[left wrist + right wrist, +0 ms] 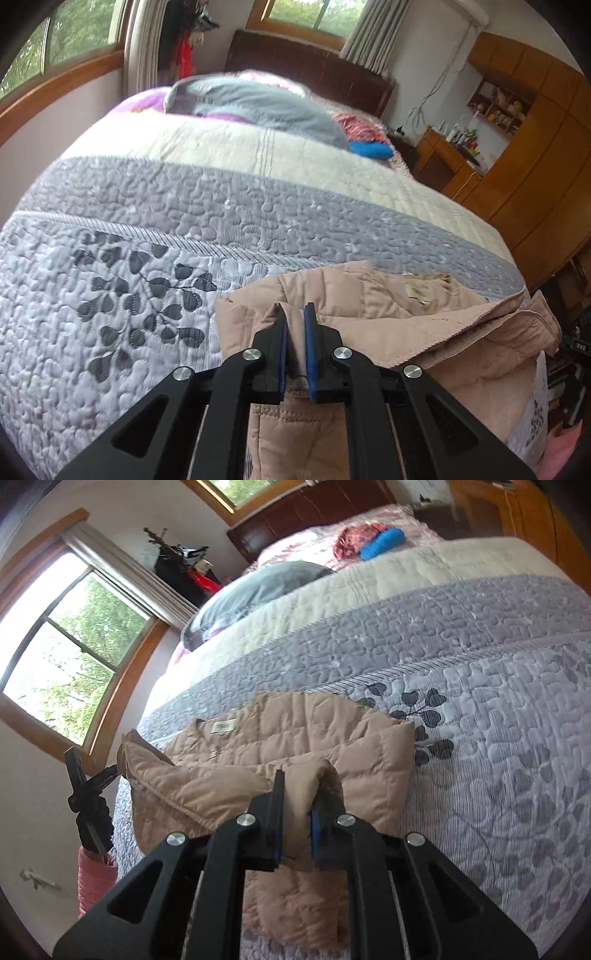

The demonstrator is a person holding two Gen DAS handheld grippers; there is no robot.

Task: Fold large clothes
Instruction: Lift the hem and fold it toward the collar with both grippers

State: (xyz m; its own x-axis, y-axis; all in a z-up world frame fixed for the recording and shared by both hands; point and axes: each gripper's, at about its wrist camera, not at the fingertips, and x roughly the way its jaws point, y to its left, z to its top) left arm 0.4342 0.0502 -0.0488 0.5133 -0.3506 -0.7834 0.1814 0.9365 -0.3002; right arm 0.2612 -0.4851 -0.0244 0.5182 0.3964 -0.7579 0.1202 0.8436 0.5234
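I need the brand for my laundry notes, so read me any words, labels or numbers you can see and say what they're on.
No text can be read in either view.
Neck label inside the pink quilted jacket: printed, too small and blurred to read.
The same label in the left wrist view: blurred, unreadable.

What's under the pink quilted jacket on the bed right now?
The pink quilted jacket lies on the grey leaf-patterned bedspread, which shows all around it. Whether anything else sits beneath the jacket cannot be seen; the fabric covers that patch.
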